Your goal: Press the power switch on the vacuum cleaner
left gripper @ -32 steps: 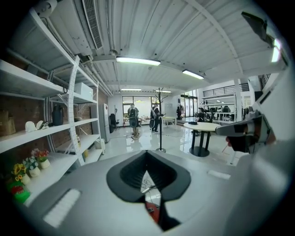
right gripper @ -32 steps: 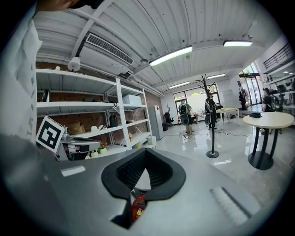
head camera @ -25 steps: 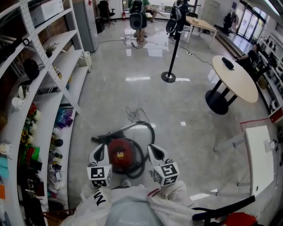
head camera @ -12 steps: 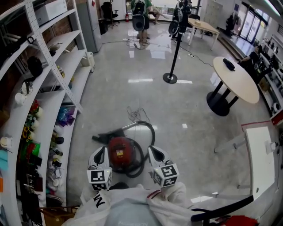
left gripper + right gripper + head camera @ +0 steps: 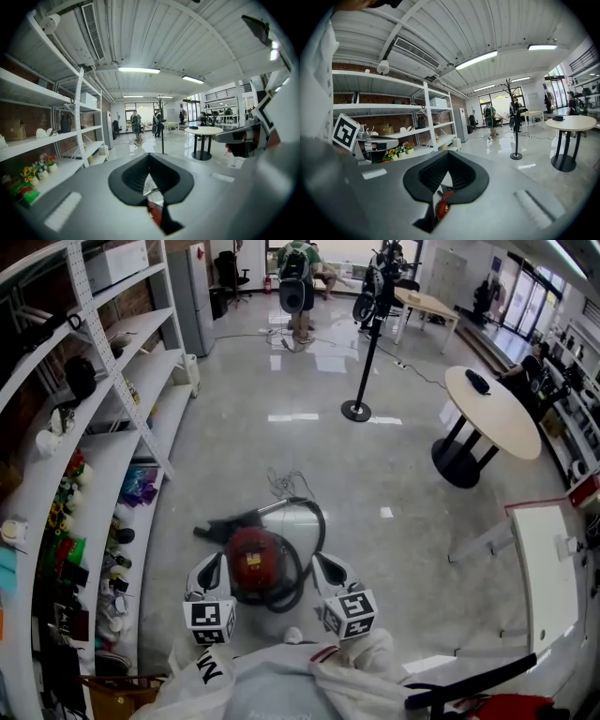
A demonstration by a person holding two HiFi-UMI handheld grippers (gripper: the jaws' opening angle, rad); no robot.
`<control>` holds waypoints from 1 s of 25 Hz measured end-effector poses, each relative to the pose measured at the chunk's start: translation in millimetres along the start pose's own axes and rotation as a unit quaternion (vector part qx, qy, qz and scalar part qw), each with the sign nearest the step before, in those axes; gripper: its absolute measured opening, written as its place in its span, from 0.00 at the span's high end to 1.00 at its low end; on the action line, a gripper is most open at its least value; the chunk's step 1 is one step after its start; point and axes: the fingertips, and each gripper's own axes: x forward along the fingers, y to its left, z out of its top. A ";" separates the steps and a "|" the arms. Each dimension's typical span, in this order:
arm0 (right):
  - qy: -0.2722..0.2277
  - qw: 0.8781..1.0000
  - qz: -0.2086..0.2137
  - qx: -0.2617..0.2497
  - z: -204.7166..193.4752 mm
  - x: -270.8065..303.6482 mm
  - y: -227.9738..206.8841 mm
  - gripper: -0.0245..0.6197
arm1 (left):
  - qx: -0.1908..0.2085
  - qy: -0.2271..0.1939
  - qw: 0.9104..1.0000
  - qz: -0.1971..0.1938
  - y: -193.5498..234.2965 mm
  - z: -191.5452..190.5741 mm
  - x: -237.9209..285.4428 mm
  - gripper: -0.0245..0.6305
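Left gripper (image 5: 214, 566) and right gripper (image 5: 324, 564), seemingly closed (jaws together), beside red vacuum cleaner (image 5: 251, 563)

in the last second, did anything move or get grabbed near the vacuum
Almost nothing changed. The head view shifted slightly, and a light shoe tip now shows further right below the vacuum cleaner. Nothing was taken hold of or let go. The left gripper and right gripper still hang either side of it, jaws together on nothing, and its hose lies as before.
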 end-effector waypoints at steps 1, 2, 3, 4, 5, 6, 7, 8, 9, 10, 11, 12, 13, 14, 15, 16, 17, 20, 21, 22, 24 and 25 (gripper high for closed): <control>0.001 1.000 -0.001 -0.001 -2.0 -5.0 4.6 0.96 | 0.000 0.000 1.000 -0.002 -1.3 -1.3 -6.8 0.96; 0.002 1.000 -0.002 -0.001 -4.0 -9.8 9.3 0.96 | 0.000 0.000 1.000 -0.004 -2.2 -2.8 -13.9 0.96; 0.003 1.000 -0.003 -0.001 -6.1 -14.4 14.7 0.96 | 0.000 0.000 1.000 -0.005 -2.4 -5.1 -21.2 0.96; 0.004 1.000 -0.003 -0.001 -8.5 -18.6 20.9 0.96 | -0.001 0.001 1.000 -0.006 -1.8 -8.4 -28.8 0.96; 0.004 1.000 -0.003 -0.001 -11.2 -22.6 27.5 0.96 | -0.003 0.002 1.000 -0.006 -0.8 -12.4 -36.7 0.96; 0.005 1.000 -0.002 -0.001 -14.3 -26.5 34.4 0.96 | -0.006 0.002 1.000 -0.006 0.1 -16.3 -44.6 0.96; 0.007 1.000 -0.001 -0.002 -17.7 -30.2 41.5 0.96 | -0.009 0.002 1.000 -0.007 0.8 -19.8 -52.6 0.96; 0.008 1.000 0.000 -0.003 -20.9 -33.9 48.9 0.96 | -0.011 0.001 1.000 -0.007 1.5 -22.8 -60.7 0.96; 0.009 1.000 0.001 -0.005 -23.9 -37.7 56.4 0.96 | -0.013 0.000 1.000 -0.007 2.3 -25.5 -68.7 0.96; 0.010 1.000 0.002 -0.006 -26.6 -42.0 63.8 0.96 | -0.014 -0.001 1.000 -0.007 3.0 -28.0 -76.9 0.96; 0.010 1.000 0.003 -0.007 -29.0 -46.7 70.7 0.96 | -0.016 -0.001 1.000 -0.007 3.5 -30.6 -85.0 0.96; 0.009 1.000 0.002 -0.009 -31.1 -51.6 76.9 0.96 | -0.018 -0.002 1.000 -0.008 3.9 -33.3 -92.8 0.96; 0.008 1.000 0.000 -0.011 -33.1 -56.2 82.4 0.96 | -0.019 -0.003 1.000 -0.008 4.2 -35.8 -100.3 0.96; 0.008 1.000 -0.001 -0.013 -35.0 -60.7 87.6 0.96 | -0.021 -0.004 1.000 -0.009 4.4 -37.9 -107.5 0.96; 0.007 1.000 -0.003 -0.015 -36.7 -65.1 92.8 0.96 | -0.021 -0.005 1.000 -0.009 4.4 -39.6 -114.7 0.96; 0.006 1.000 -0.004 -0.017 -38.3 -69.6 97.9 0.96 | -0.022 -0.006 1.000 -0.010 4.4 -41.2 -121.9 0.96; 0.004 1.000 -0.006 -0.019 -39.9 -74.1 102.3 0.96 | -0.022 -0.007 1.000 -0.011 4.3 -42.8 -128.9 0.96; 0.000 1.000 -0.017 -0.020 -45.0 -89.0 111.5 0.96 | -0.023 -0.012 1.000 -0.013 3.4 -47.5 -149.4 0.96; 0.000 1.000 -0.020 -0.020 -46.3 -93.8 114.3 0.96 | -0.023 -0.014 1.000 -0.013 3.0 -48.5 -155.9 0.96; -0.001 1.000 -0.021 -0.019 -47.5 -98.5 117.6 0.96 | -0.023 -0.015 1.000 -0.014 2.5 -49.2 -162.3 0.96; -0.002 1.000 -0.023 -0.019 -49.2 -106.3 124.6 0.96 | -0.021 -0.016 1.000 -0.015 2.4 -49.7 -173.4 0.96; -0.003 1.000 -0.023 -0.019 -49.7 -109.0 128.1 0.96 | -0.021 -0.017 1.000 -0.015 2.8 -49.8 -178.0 0.96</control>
